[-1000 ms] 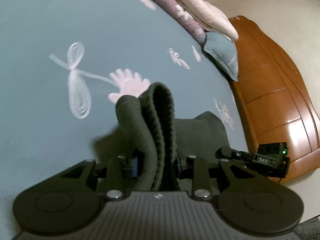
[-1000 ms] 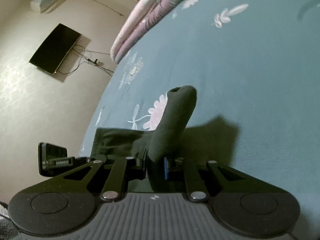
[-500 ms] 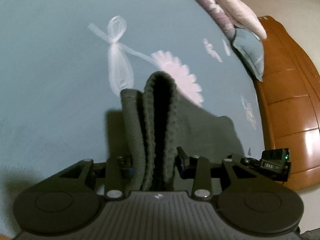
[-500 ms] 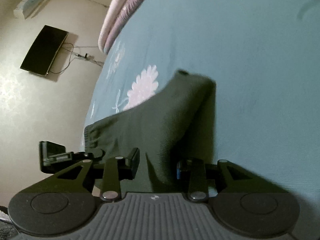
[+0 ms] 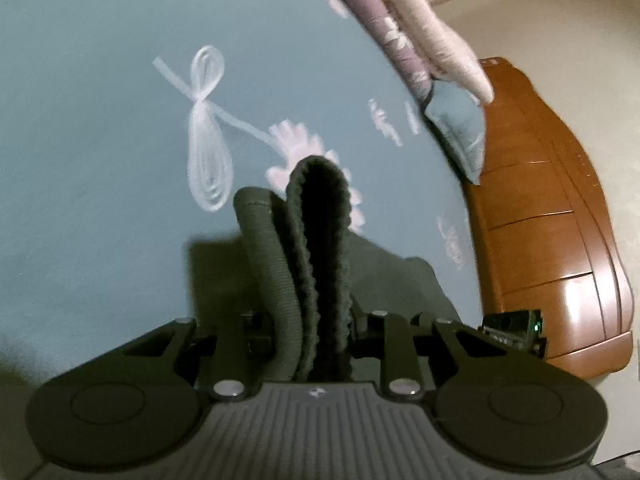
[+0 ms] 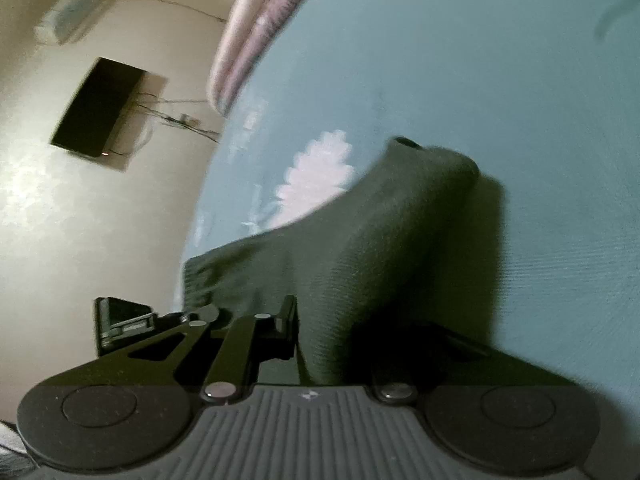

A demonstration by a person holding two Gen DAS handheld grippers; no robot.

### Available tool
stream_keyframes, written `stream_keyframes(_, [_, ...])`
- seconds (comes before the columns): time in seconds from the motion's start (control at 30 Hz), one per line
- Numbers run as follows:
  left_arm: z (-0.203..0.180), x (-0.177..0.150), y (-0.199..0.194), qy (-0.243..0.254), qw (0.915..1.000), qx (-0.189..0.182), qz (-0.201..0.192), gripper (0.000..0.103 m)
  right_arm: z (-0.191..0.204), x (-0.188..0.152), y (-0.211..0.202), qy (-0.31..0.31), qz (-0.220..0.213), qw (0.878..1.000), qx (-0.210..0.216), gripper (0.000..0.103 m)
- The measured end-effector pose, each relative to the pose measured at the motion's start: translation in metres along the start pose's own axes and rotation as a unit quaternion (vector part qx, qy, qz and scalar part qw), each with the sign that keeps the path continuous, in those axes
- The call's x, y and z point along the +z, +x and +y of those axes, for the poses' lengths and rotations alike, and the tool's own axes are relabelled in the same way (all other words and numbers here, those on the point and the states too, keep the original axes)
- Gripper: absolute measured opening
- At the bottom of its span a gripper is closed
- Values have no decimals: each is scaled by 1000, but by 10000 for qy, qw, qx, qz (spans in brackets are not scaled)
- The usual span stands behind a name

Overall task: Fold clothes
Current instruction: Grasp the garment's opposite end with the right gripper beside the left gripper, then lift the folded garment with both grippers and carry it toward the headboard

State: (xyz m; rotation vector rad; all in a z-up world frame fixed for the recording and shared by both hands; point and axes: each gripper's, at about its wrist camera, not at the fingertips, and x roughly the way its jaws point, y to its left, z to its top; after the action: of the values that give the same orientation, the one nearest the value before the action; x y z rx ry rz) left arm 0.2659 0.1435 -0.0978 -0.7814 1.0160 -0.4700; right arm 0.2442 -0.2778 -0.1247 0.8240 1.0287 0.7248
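Spanning both sets of fingers: dark green garment [image 6: 360, 248], lying partly on teal bedsheet [image 5: 100, 120] ahead of them. Left gripper [image 5: 308, 328] clamped on ribbed hem fold; right gripper [image 6: 332, 332] spread wide, cloth loose between. Best handled by lowering the pinched edge level, keeping layers aligned. Containers: none seen.

1. A home bedroom: a bed with a teal flowered sheet [image 5: 100, 120] fills most of both views.
2. Folded quilts [image 5: 420, 40] and a pillow [image 5: 460, 136] lie upper right, beside a wooden headboard [image 5: 552, 220].
3. A wall TV [image 6: 98, 112] hangs upper left.
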Motion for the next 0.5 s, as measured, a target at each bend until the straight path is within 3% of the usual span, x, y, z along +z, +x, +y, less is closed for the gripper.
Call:
stream_keyframes(0.27, [-55,17,17,631,9977,-230,113,26,27,-11,-48,-229,-609,9979,0,18])
stream_keyframes(0.5, [-119,30,88,1274,9877,-485,760,26,21,-37,-123,-36,-1486,9883,-350,19])
